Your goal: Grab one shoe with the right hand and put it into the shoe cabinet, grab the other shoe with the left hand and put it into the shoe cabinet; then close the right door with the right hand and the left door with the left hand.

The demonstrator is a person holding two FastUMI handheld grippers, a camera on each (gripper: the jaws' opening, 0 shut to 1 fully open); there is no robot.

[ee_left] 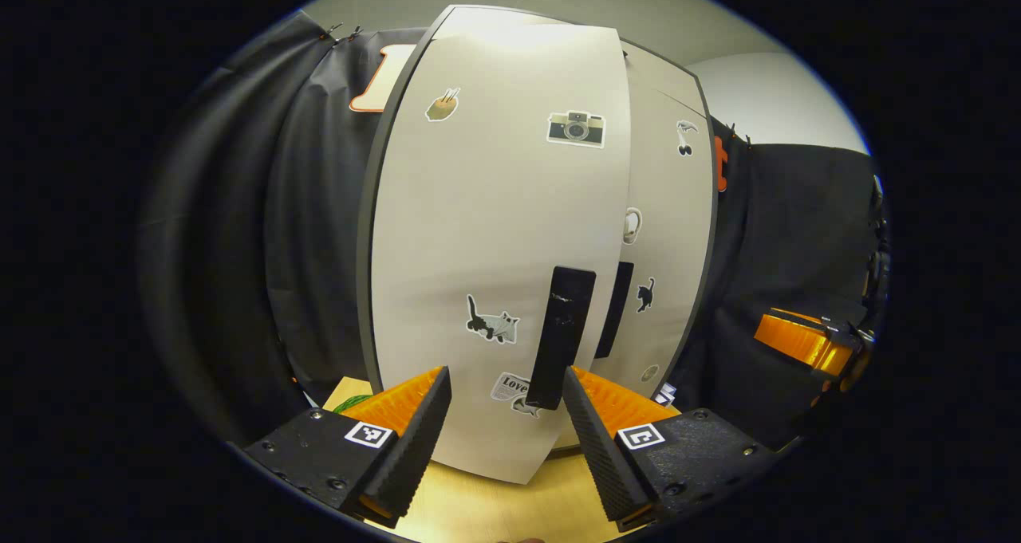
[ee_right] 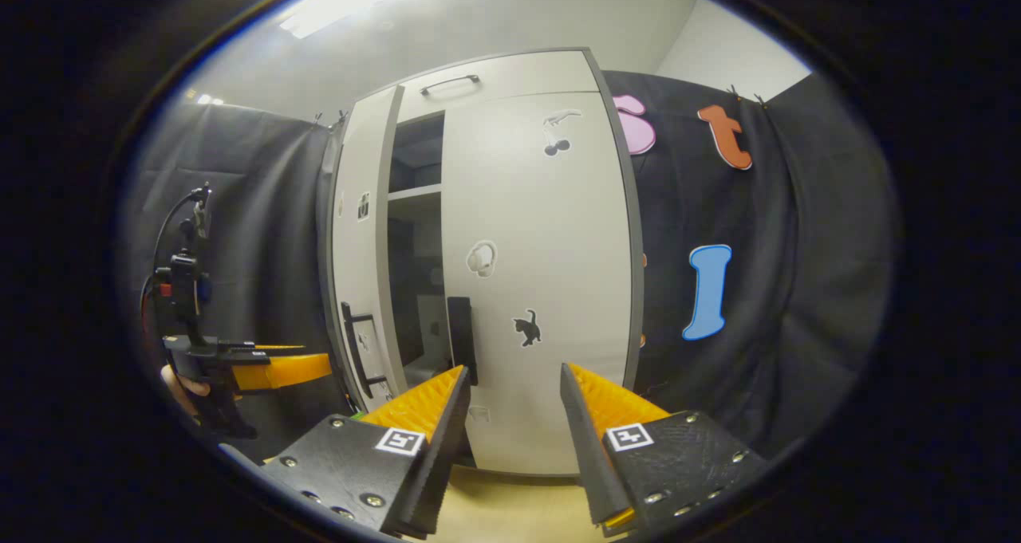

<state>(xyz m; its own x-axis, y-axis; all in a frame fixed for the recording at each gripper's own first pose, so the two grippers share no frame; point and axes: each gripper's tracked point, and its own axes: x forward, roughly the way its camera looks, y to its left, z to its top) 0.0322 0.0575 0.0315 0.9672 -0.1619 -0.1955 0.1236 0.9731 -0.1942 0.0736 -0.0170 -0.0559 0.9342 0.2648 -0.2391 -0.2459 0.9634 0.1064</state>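
The white shoe cabinet (ee_right: 510, 72) stands against the black cloth. Its right door (ee_right: 550, 232) lies flush and shut, with a black handle (ee_right: 460, 340) at its inner edge. The left door (ee_left: 494, 232) hangs ajar, swung out toward my left gripper (ee_left: 506, 399), which is open just short of that door's black handle (ee_left: 568, 336). In the right gripper view the left door (ee_right: 359, 264) leaves a dark gap (ee_right: 415, 272) with a shelf inside. My right gripper (ee_right: 514, 391) is open and empty, facing the shut right door. The right door (ee_left: 666, 232) shows behind the left one.
Black cloth walls flank the cabinet on both sides. Light wooden floor (ee_left: 494, 503) runs under the doors. A hand holds the left gripper (ee_right: 263, 367) off to the cabinet's left. The right gripper (ee_left: 806, 340) hovers at the cabinet's right. A top flap carries a bar handle (ee_right: 451, 83).
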